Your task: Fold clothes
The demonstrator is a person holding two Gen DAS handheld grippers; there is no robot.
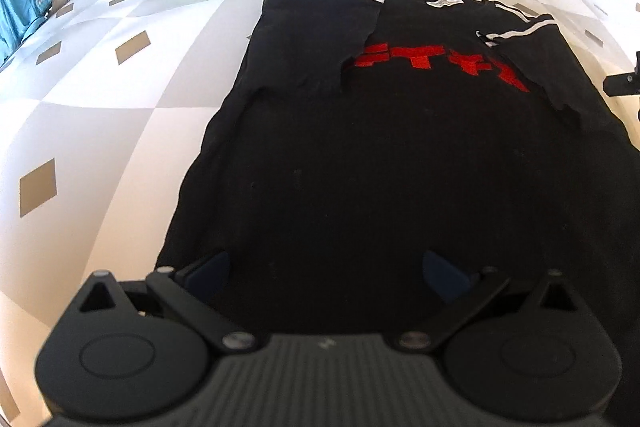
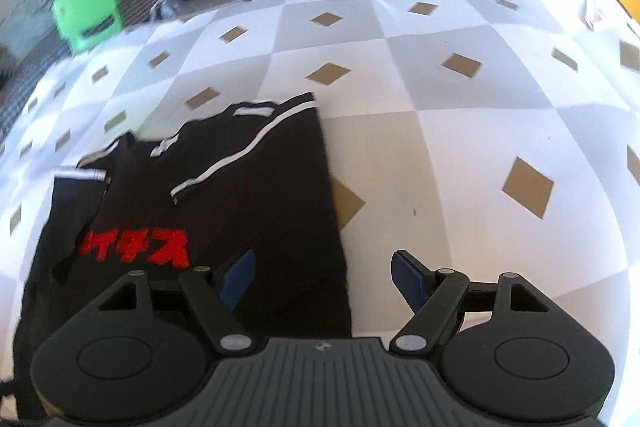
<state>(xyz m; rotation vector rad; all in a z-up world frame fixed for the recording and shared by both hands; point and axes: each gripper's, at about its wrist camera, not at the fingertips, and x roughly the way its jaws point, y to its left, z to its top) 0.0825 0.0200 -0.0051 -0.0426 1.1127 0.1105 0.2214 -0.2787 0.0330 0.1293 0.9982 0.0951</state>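
two grippers in view, both with jaws spread wide and nothing between them. left gripper (image 1: 326, 273) hangs over the near hem area of the black t-shirt (image 1: 380, 155) — both blue fingertips (image 1: 212, 273) sit above black fabric, the left one just inside the shirt's left edge. can't tell if the pads touch the cloth.

the shirt lies flat on the checked tablecloth (image 1: 100, 75), collar end away from the camera, both sleeves folded inward over the chest. left sleeve (image 1: 320, 39) covers the start of the red print (image 1: 436, 63); right sleeve (image 1: 560, 67) with a white stripe covers its end.

right gripper (image 2: 324, 281) straddles the shirt's right edge: its left fingertip is over the black fabric, its right fingertip over bare tablecloth beside the shirt. in the right wrist view the shirt fills the lower left, red print just ahead-left of the fingers.

a bit of the right gripper's body also shows at the right rim of the left wrist view, just off the shirt's right side.

background: green plastic stool (image 2: 86, 13) beyond the table's far left edge, right wrist view blurred there. containers — none clearly readable.
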